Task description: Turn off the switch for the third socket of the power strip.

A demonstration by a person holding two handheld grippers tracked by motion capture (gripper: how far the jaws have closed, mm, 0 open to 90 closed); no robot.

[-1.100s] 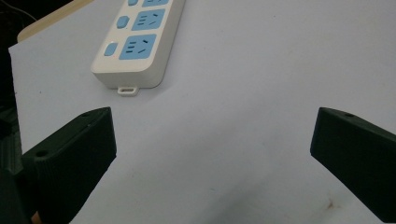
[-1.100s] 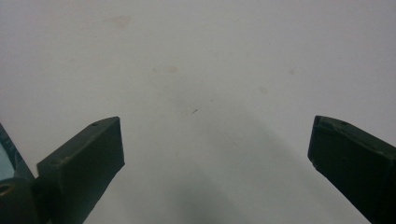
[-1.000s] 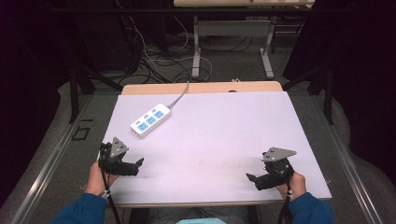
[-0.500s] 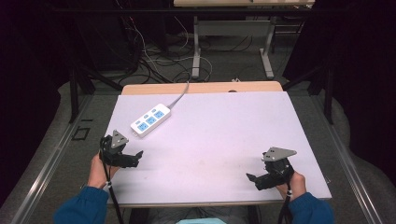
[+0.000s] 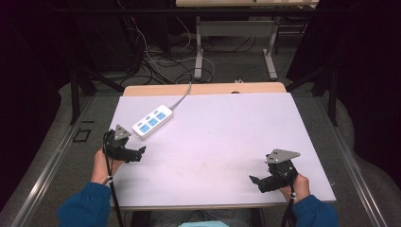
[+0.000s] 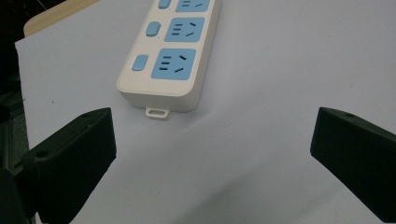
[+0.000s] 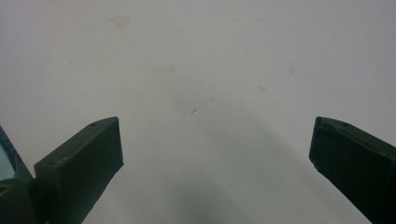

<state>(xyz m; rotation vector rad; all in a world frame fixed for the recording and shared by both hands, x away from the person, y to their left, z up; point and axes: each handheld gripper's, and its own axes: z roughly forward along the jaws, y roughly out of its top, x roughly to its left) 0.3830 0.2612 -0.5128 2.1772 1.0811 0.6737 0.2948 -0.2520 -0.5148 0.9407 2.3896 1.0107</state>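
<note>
Power strip (image 5: 152,121) lies flat at the desk's (image 5: 222,142) far-left part, diagonal, cord (image 5: 182,97) running off the back edge. Left claw (image 5: 140,152) sits just beside its near end w/ jaws wide, holding nothing. To grip well: probably come in square to the strip's short end, jaws astride its width, then close. Right claw (image 5: 255,181) is well apart at the near right, also wide & empty. Nothing blocks the approach; cord may drag
</note>
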